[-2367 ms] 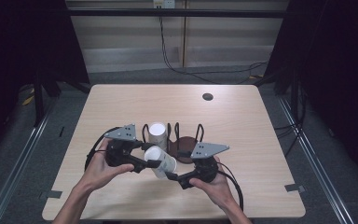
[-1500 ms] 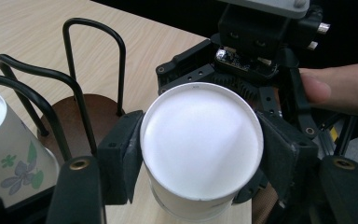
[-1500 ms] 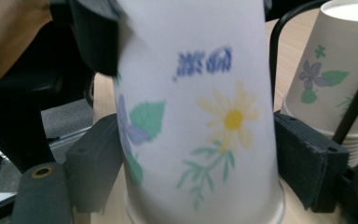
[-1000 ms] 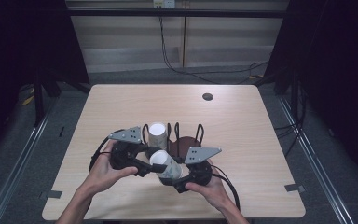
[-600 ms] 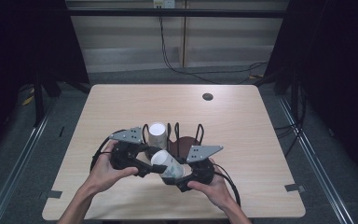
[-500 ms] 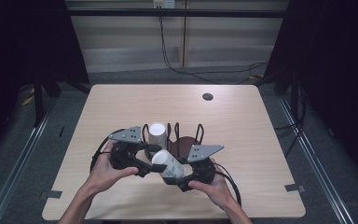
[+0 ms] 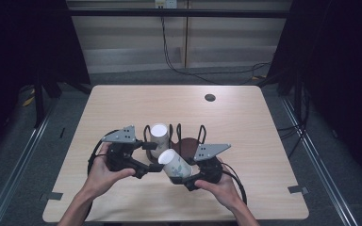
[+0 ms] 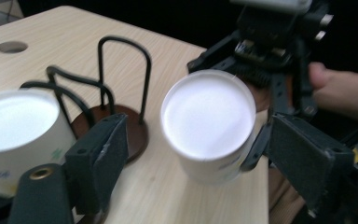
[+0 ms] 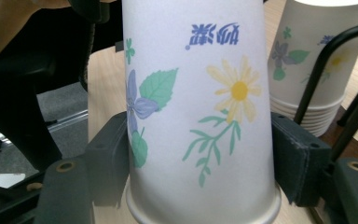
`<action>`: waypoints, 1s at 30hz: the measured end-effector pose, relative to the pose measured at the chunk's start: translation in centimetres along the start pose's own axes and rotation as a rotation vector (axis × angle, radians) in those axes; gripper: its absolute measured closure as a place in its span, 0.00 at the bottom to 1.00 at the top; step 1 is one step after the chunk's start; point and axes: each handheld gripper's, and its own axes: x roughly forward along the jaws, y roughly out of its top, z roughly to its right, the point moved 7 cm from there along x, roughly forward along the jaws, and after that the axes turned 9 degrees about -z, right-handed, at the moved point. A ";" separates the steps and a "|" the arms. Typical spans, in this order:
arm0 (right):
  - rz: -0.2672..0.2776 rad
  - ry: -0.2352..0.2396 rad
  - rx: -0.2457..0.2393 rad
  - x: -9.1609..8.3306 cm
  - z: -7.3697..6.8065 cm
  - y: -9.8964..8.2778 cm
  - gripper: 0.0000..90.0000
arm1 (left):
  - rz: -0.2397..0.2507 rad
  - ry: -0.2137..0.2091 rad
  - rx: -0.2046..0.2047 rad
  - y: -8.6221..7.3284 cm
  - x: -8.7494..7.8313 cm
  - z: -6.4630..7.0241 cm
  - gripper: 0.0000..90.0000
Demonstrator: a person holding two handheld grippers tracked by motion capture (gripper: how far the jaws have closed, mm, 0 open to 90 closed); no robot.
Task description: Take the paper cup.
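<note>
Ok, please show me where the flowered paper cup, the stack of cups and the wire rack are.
flowered paper cup (image 9: 200, 116), right gripper view, printed side wall.
stack of cups (image 7: 159, 136), high view, white bottom of the top cup.
wire rack (image 8: 123, 70), left gripper view, upright black loop.

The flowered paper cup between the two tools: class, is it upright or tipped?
Tipped. In the high view the cup lies slanted, white base up and left; the right tool grips its sides near the rim.

At lower centre of the frame, the right gripper clamps a floral paper cup tilted toward the left gripper, whose jaws have just been opening, before the wire cup rack.
</note>
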 end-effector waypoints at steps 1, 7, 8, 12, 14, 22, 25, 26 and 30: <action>-0.004 -0.008 0.000 0.0 0.1 -0.1 0.32 | 0.003 0.000 -0.007 -0.2 -0.1 -0.1 0.22; -0.049 -0.036 0.003 0.0 0.6 -0.6 0.32 | -0.022 0.040 -0.021 -1.3 -0.1 -0.7 0.21; -0.057 -0.043 0.001 0.0 0.6 -0.6 0.32 | -0.036 0.083 -0.041 -1.6 0.1 -1.2 0.21; -0.078 -0.049 0.005 0.0 0.8 -0.8 0.32 | -0.062 0.088 -0.029 -2.1 0.6 -1.4 0.21; -0.087 -0.049 0.010 0.0 0.9 -0.9 0.32 | -0.074 0.108 -0.017 -2.2 0.8 -1.5 0.19; -0.138 -0.047 0.002 -0.1 1.0 -1.1 0.32 | -0.082 0.076 0.027 -2.1 0.7 -0.8 0.29; -0.164 -0.042 -0.009 -0.1 1.0 -1.2 0.33 | -0.099 0.072 0.036 -2.3 0.9 -0.8 0.27; -0.173 -0.042 -0.010 -0.1 1.0 -1.3 0.33 | -0.103 0.071 0.037 -2.4 1.0 -0.8 0.26; -0.210 -0.047 -0.008 0.1 1.0 -1.5 0.33 | -0.127 0.059 0.038 -2.7 1.5 -1.0 0.22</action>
